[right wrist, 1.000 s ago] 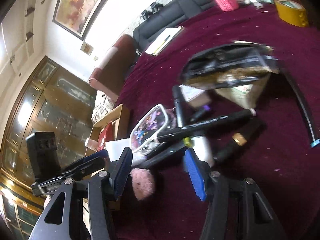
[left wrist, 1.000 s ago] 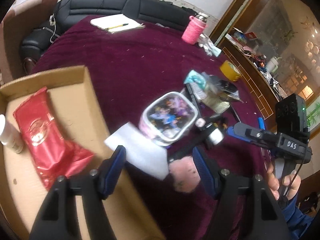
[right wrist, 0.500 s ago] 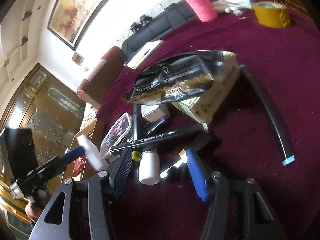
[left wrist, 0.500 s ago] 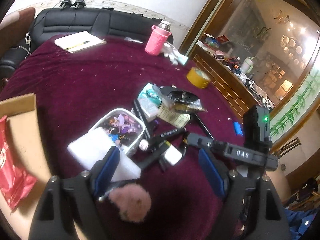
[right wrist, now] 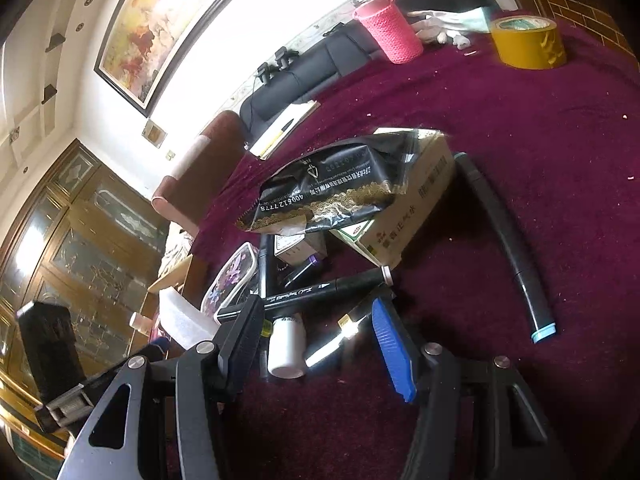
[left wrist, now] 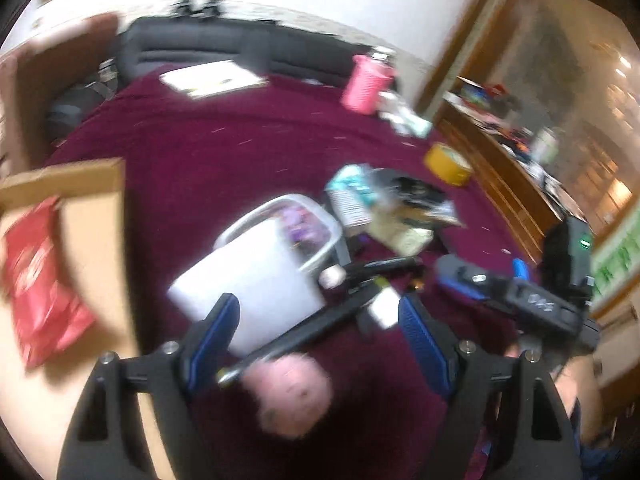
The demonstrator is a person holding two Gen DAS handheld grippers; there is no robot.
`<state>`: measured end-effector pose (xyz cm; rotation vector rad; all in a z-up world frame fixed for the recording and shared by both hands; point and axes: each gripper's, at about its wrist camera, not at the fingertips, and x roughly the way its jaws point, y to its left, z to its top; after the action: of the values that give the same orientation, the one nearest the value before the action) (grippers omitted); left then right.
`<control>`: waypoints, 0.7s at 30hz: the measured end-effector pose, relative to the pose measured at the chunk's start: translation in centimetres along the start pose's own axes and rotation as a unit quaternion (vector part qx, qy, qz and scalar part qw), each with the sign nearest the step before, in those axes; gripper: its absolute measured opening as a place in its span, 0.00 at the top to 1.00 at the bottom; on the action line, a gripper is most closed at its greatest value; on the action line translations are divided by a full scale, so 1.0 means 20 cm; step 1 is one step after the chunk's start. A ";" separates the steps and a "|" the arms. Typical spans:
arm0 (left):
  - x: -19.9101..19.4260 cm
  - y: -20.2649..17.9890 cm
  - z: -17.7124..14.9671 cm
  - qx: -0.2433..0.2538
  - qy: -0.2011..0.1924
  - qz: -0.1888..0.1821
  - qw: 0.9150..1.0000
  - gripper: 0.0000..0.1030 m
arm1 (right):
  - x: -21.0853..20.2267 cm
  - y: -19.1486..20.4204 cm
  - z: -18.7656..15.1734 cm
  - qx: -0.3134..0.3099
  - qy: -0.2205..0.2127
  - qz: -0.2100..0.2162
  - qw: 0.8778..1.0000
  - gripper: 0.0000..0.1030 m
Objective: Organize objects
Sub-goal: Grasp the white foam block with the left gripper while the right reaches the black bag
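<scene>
In the blurred left wrist view my left gripper (left wrist: pixel 316 320) is open, low over the maroon cloth. A white foam block (left wrist: pixel 248 280), a black-handled brush (left wrist: pixel 304 332) and its pink puff (left wrist: pixel 292 392) lie between and under its fingers, none gripped. My right gripper (right wrist: pixel 316 328) is open too. A small white bottle (right wrist: pixel 286 344) and a shiny black tube (right wrist: pixel 332 344) lie between its tips. A black marker (right wrist: pixel 320 292) lies across just beyond them. A clear cartoon-print case (right wrist: pixel 232 280) sits further left.
A cardboard box (left wrist: pixel 92 240) holding a red packet (left wrist: pixel 36 280) stands at the left. A black-and-gold packet (right wrist: pixel 332 188) rests on a carton (right wrist: pixel 412 208). A long marker (right wrist: pixel 504 240), yellow tape (right wrist: pixel 528 42), a pink bottle (right wrist: pixel 388 32) and a notebook (right wrist: pixel 280 128) lie further off.
The left gripper's jaws stand wider and its view has swung back left, showing more of the box. The right gripper came forward and down, so the white bottle now lies between its tips.
</scene>
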<state>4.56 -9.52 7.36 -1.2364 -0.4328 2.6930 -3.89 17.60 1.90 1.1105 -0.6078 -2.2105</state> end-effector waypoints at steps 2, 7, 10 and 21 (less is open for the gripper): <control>0.01 0.02 -0.02 -0.009 0.000 0.011 1.000 0.22 | 0.00 0.01 -0.01 -0.002 0.000 -0.001 1.000 0.39; 0.12 0.03 -0.01 -0.028 0.008 0.062 0.998 0.21 | -0.01 0.02 -0.01 -0.006 -0.006 -0.004 1.000 0.39; 0.18 0.06 0.02 -0.052 0.001 0.063 0.997 0.21 | -0.01 0.02 -0.02 -0.009 -0.006 -0.007 1.000 0.39; 0.26 0.13 0.08 -0.079 -0.012 0.060 0.995 0.29 | -0.02 0.01 -0.01 -0.009 -0.020 -0.015 1.000 0.39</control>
<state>-0.14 -11.09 3.79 -1.3098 -0.6060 2.8239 -3.41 17.76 2.09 1.0760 -0.5914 -2.2642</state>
